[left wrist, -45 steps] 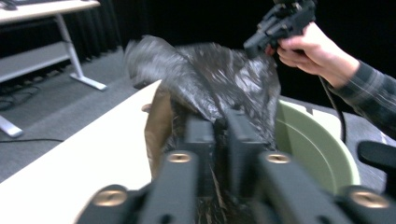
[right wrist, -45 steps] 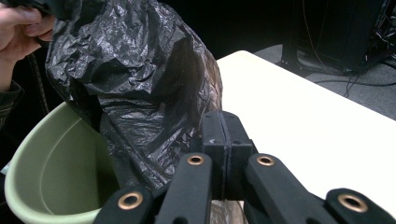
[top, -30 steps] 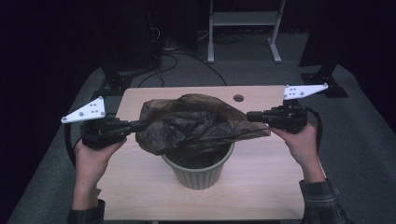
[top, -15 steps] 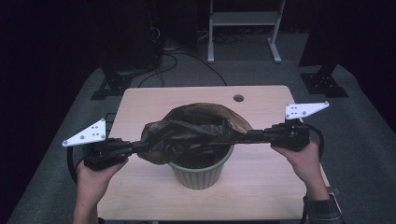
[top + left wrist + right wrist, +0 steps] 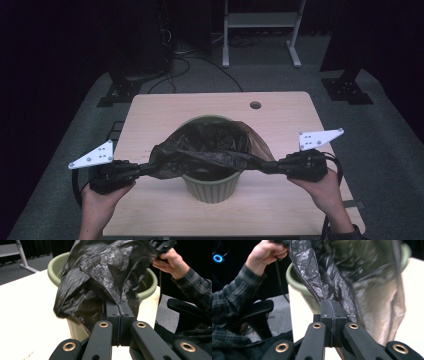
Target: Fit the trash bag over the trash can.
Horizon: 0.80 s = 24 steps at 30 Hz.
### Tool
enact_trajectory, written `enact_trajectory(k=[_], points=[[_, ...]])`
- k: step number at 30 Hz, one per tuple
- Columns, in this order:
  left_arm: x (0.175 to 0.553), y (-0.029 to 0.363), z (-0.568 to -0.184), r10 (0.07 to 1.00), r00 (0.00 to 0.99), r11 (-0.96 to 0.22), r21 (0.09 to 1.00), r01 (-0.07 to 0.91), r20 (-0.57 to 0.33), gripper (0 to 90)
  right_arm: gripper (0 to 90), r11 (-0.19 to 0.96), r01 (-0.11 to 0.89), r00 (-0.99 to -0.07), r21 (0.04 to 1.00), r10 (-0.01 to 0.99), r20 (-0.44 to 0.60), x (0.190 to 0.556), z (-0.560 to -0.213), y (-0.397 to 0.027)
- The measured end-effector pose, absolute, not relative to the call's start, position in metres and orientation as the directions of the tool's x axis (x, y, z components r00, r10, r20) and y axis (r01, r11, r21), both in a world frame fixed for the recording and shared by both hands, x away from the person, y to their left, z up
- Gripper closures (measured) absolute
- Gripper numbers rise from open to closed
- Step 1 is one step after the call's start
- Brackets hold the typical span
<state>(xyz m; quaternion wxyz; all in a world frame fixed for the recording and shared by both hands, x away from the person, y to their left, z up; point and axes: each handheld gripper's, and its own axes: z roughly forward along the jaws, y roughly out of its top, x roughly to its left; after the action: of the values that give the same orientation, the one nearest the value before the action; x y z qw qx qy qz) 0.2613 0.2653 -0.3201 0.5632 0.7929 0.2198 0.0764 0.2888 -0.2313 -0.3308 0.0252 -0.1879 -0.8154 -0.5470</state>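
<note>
I had both grippers, left and right, clamped tight on the bag, stretching its mouth wide so it would line the bin.

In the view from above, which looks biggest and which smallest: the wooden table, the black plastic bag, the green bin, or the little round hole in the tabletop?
1. Wooden table, by far the largest.
2. Black plastic bag, stretched wider than the bin.
3. Green bin, partly hidden under the bag, so this rank is less sure.
4. Round hole, smallest.
</note>
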Motion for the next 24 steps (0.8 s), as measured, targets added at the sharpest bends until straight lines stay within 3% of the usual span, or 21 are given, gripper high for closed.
enact_trajectory(k=[16, 24], points=[[0.285, 0.267, -0.343, 0.502, 0.852, -0.295, 0.897, 0.329, -0.147, 89.4, 89.8, 0.460, 0.371, -0.928, 0.807, 0.217, 0.303, 0.283, -0.378, -0.192], [0.292, 0.264, -0.337, 0.486, 0.864, -0.295, 0.907, 0.302, -0.130, 89.4, 77.8, 0.417, 0.329, -0.940, 0.847, 0.226, 0.254, 0.281, -0.357, -0.200]])
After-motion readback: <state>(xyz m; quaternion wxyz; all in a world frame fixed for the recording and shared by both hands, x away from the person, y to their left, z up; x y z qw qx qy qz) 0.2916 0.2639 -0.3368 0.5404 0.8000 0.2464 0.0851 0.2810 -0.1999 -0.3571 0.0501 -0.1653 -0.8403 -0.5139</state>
